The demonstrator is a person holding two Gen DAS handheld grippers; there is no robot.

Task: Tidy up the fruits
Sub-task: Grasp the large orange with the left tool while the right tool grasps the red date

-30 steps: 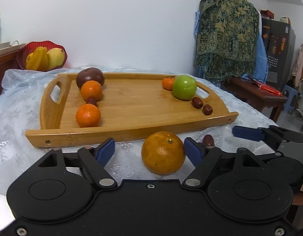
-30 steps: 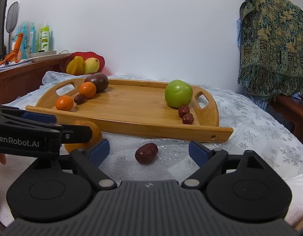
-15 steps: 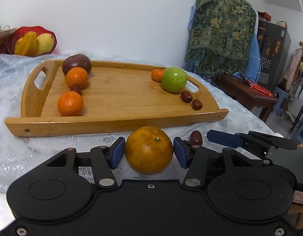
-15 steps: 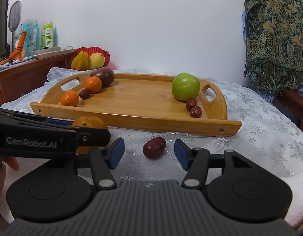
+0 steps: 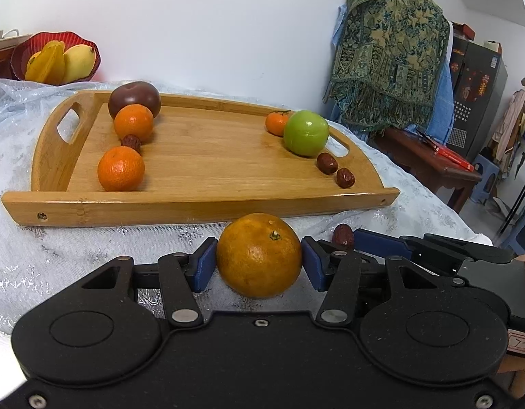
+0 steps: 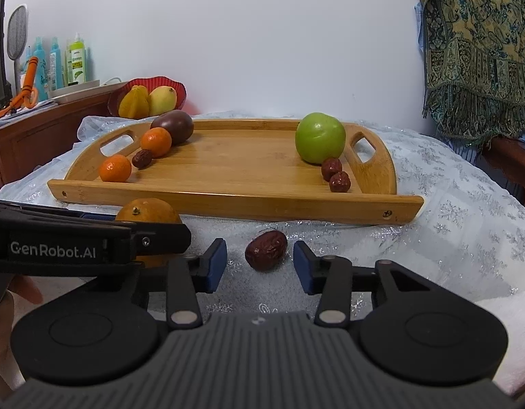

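Observation:
A large orange (image 5: 259, 255) rests on the white tablecloth in front of the wooden tray (image 5: 194, 204). My left gripper (image 5: 259, 261) is shut on it, with both blue pads against its sides. Just to its right lies a red date (image 6: 265, 250). My right gripper (image 6: 260, 263) straddles the date and its jaws are closing, with a gap still on each side. On the tray's left stand a dark purple fruit (image 5: 134, 99), two mandarins and a date. On its right are a green apple (image 5: 306, 133), a small mandarin and two dates.
A red bowl (image 5: 54, 58) of yellow fruit stands behind the tray's left end, beside a wooden sideboard (image 6: 41, 126) with bottles. A patterned cloth (image 5: 391, 51) hangs at the right above a low wooden table (image 5: 429, 163). The tray's middle (image 6: 235, 160) is bare wood.
The left jaws have come together onto the orange. The right jaws have narrowed around the date, which lies where it was.

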